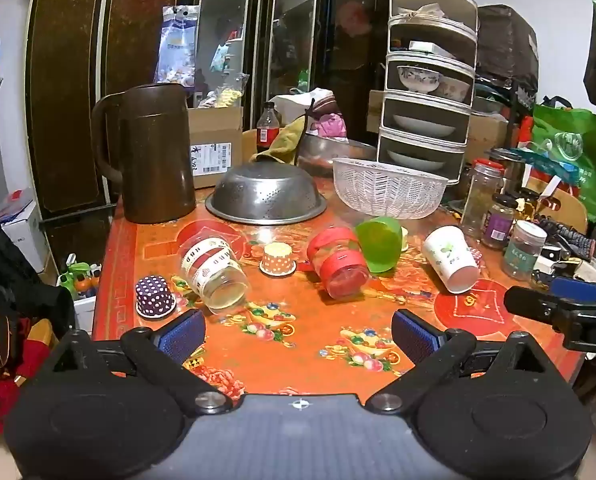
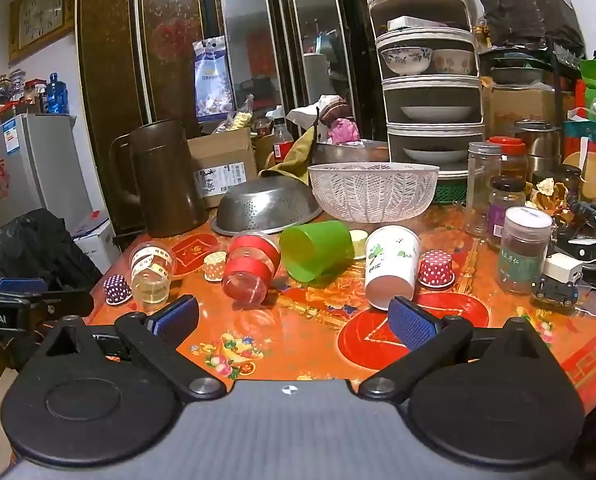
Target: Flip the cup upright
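Note:
Several cups lie on their sides on the orange patterned table [image 1: 298, 340]: a clear cup with a beige band [image 1: 213, 270] [image 2: 151, 270], a clear cup with red bands [image 1: 338, 262] [image 2: 251, 268], a green plastic cup [image 1: 380, 242] [image 2: 318, 248] and a white paper cup [image 1: 452, 258] [image 2: 392, 266]. My left gripper [image 1: 298, 334] is open and empty, hovering over the table's front, short of the cups. My right gripper [image 2: 293, 320] is open and empty, its right fingertip [image 2: 412, 322] just in front of the white paper cup.
Small dotted cupcake liners [image 1: 153, 296] [image 2: 436, 268] stand upside down among the cups. Behind them are a brown jug [image 1: 153, 152], an upturned steel colander [image 1: 265, 194] and a white basket [image 1: 388, 192]. Jars [image 2: 524, 248] crowd the table's right side.

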`<action>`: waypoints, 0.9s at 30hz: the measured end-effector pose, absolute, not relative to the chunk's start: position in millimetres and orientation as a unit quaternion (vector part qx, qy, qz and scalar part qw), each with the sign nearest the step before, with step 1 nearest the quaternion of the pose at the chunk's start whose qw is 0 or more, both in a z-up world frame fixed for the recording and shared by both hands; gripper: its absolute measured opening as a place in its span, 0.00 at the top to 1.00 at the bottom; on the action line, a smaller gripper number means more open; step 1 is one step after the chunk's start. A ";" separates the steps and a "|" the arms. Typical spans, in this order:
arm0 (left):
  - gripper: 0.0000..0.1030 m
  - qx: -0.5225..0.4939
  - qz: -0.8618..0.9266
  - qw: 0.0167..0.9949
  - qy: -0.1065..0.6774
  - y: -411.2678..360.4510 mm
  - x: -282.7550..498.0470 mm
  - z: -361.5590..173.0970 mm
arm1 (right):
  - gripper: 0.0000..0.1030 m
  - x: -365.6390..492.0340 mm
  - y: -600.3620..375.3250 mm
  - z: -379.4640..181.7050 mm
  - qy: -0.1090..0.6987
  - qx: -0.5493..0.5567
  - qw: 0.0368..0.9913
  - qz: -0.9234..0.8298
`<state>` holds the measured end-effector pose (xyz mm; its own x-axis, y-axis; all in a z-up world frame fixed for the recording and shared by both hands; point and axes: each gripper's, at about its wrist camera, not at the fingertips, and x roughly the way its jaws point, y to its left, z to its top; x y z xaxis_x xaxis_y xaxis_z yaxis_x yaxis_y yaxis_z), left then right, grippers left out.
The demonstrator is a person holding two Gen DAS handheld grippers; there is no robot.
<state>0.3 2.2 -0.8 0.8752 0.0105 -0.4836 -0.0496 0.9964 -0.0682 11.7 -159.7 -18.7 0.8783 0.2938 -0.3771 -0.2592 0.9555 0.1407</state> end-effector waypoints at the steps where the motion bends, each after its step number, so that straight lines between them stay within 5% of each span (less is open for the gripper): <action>1: 0.02 -0.042 0.015 0.967 0.251 3.8 -0.1 -1.2 | 0.01 11.9 -159.9 -19.2 0.203 0.046 0.968 0.143; 27: 0.02 -0.029 0.011 0.964 0.264 -6.8 5.8 -3.3 | 0.01 13.4 -168.2 -18.8 0.204 0.065 0.966 0.143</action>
